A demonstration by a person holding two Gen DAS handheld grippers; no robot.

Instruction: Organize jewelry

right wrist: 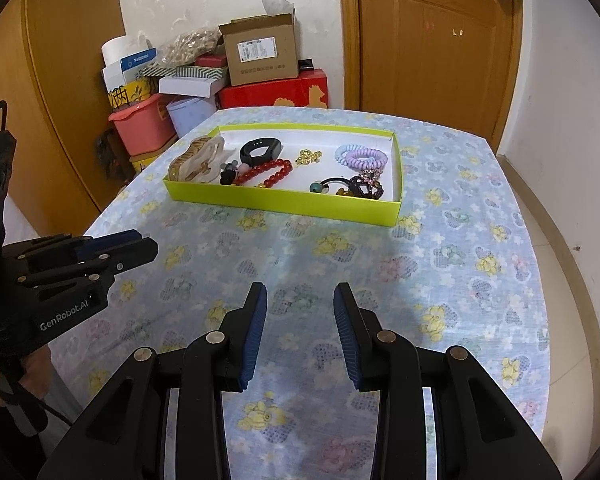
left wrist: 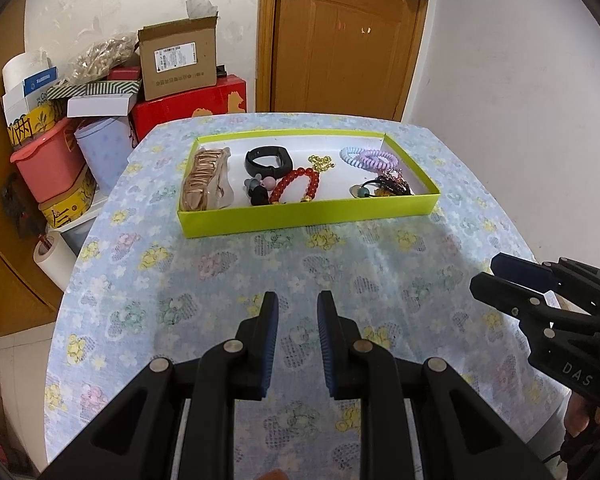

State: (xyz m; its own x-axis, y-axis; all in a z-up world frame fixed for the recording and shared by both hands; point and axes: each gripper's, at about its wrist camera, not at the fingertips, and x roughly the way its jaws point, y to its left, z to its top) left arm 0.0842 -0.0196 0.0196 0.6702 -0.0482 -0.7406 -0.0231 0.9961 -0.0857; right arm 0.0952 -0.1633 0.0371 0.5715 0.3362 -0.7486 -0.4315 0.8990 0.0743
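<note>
dark hair ties (left wrist: 390,184) tangled, indistinct, behind tray (left wrist: 300,218) wall

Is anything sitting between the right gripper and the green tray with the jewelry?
Nothing visible. Only bare floral tablecloth lies between the right gripper and the green tray. The tray's near wall stands in front of the red bead bracelet, so reach in from above. The left gripper is off to the side.
</note>
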